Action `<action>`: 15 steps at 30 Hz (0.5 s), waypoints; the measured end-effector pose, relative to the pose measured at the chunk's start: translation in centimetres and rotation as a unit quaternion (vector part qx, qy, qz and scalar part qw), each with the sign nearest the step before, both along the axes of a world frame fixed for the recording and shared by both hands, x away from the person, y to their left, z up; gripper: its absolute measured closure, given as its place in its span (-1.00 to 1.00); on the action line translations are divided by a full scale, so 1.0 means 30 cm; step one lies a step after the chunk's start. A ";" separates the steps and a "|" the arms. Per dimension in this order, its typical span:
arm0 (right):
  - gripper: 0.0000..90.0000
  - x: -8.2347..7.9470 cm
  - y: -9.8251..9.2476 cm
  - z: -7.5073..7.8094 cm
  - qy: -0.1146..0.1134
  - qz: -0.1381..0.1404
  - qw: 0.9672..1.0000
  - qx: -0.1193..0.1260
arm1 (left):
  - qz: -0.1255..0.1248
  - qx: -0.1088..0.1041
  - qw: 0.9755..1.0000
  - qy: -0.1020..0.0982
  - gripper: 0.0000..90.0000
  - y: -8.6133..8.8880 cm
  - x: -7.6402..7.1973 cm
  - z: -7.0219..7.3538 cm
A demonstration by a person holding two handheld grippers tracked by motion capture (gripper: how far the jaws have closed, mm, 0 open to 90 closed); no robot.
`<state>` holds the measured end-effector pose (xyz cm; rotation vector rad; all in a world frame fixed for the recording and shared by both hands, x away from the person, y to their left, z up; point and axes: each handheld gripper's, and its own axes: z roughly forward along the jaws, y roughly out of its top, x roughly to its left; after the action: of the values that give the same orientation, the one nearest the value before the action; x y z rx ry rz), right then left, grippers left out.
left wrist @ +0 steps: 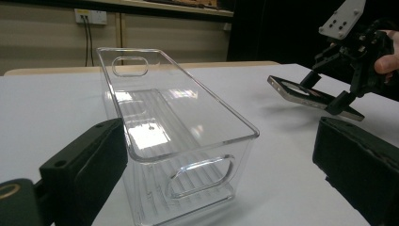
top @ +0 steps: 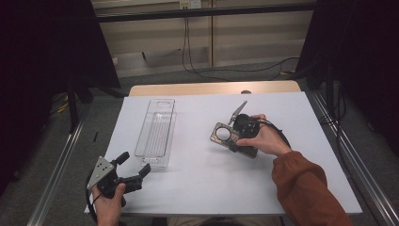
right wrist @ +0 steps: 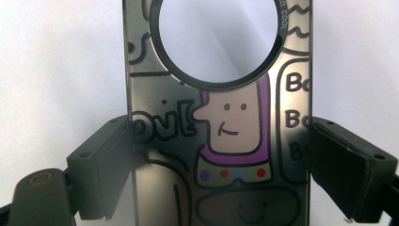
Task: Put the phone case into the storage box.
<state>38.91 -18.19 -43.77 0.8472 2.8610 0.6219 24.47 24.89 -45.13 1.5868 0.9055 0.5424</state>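
A dark phone case [top: 225,136] with a round cutout and cartoon drawings is held at right of centre over the white table. My right gripper [top: 237,137] is shut on it, one pad [right wrist: 101,165] on each long edge of the phone case [right wrist: 226,127]. From the left gripper view the phone case [left wrist: 301,94] hangs tilted, just above the surface, in the right gripper [left wrist: 324,92]. A clear plastic bin [top: 141,141] lies lengthwise at left of centre with nothing in it. My left gripper [top: 134,165] stands open at the bin's near end, its jaws either side of the bin [left wrist: 211,101].
A white sheet [top: 211,183] covers the table, with a strip of wood [top: 188,88] showing at the far edge. Metal rails [top: 56,169] run along both sides. Cables [top: 226,70] trail over the floor behind the table.
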 end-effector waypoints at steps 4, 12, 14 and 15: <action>-0.73 -0.011 -0.020 0.011 -0.012 -0.009 0.999 0.029 | 0.001 0.000 1.000 0.000 -0.92 -0.002 -0.001 0.000; -0.73 -0.039 -0.055 0.022 -0.042 -0.021 0.996 0.080 | 0.000 0.000 1.000 0.001 -0.92 -0.003 0.000 -0.001; -0.73 -0.042 -0.061 0.018 -0.049 -0.021 0.995 0.083 | -0.003 -0.003 1.000 0.001 -0.92 -0.006 -0.001 -0.001; -0.73 -0.042 -0.067 0.016 -0.052 -0.022 0.995 0.086 | -0.004 -0.002 1.000 0.001 -0.92 -0.005 -0.001 -0.001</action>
<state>37.64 -20.19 -43.29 0.8708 2.7184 0.8890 24.43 24.74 -45.15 1.5863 0.9015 0.5336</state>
